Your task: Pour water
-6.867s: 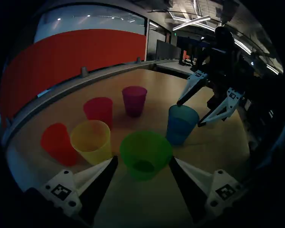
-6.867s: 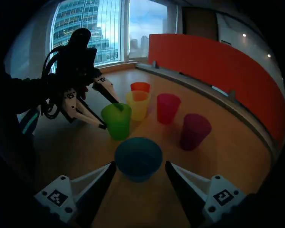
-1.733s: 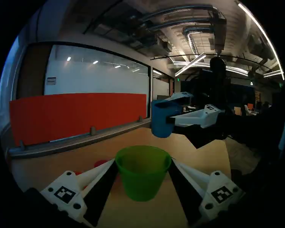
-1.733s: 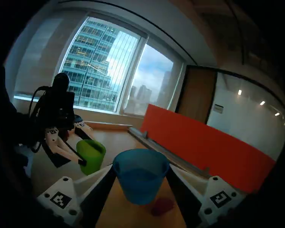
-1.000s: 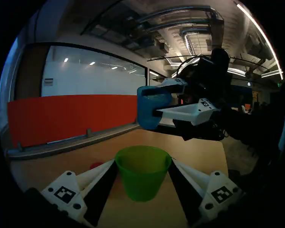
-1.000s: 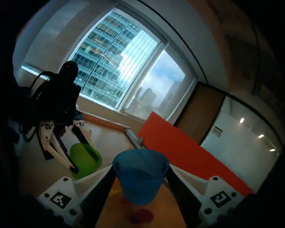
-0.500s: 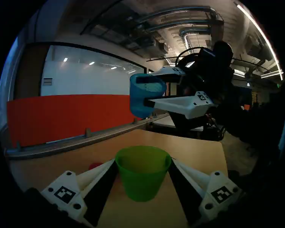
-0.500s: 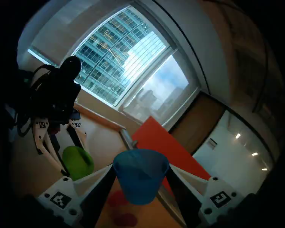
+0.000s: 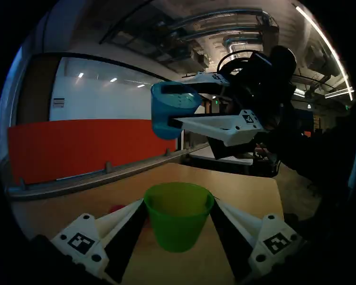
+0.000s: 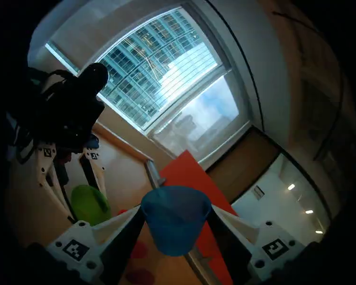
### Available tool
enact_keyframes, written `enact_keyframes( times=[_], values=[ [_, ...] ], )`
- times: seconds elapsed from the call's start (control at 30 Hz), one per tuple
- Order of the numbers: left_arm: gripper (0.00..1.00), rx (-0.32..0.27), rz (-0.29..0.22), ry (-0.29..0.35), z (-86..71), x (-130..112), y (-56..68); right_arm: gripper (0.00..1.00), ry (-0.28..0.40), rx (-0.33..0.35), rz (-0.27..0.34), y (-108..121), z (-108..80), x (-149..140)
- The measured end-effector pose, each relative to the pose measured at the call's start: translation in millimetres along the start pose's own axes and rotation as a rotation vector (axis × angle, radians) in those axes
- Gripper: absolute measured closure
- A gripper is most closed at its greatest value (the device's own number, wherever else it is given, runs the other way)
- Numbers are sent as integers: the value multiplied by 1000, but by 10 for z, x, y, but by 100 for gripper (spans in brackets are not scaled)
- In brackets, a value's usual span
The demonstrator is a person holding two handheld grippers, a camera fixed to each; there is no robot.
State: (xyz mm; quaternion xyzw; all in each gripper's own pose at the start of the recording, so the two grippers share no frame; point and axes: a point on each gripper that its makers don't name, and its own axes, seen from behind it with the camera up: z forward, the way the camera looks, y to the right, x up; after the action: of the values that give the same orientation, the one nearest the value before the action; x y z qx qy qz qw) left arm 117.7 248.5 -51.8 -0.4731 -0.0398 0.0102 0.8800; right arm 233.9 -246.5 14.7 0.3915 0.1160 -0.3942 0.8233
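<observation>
the blue cup is a translucent plastic tumbler, tapered, with a round smooth rim. in the left gripper view it hangs high in the air, tipped with its mouth leaning over, above and beyond the green cup. the right gripper pinches it, one white finger pressed to each side of its wall. the green cup has the same tapered shape and glossy, see-through plastic; it stands upright, lifted over the pale wooden table, clamped between the two fingers of the left gripper. whether water sits in either cup cannot be told. behind runs a flat orange panel. the right gripper view looks up at a tall gridded window.
</observation>
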Motion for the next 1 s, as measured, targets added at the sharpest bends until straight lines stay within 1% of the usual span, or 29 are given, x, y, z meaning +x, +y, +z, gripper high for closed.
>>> enact_keyframes(
  times=[0.3, 0.5, 0.77, 1.0],
  values=[
    [12, -2, -3, 3, 20, -7, 8, 9, -6, -7, -104, 51, 56, 44],
    [12, -4, -2, 2, 35, -1, 14, 9, -3, -9, -160, 46, 74, 88],
    [12, -8, 5, 4, 58, 19, 30, 9, -5, -18, -221, 67, 91, 112],
    [13, -11, 8, 1, 70, 19, 44, 9, -8, -37, -259, 120, 87, 119]
  ],
)
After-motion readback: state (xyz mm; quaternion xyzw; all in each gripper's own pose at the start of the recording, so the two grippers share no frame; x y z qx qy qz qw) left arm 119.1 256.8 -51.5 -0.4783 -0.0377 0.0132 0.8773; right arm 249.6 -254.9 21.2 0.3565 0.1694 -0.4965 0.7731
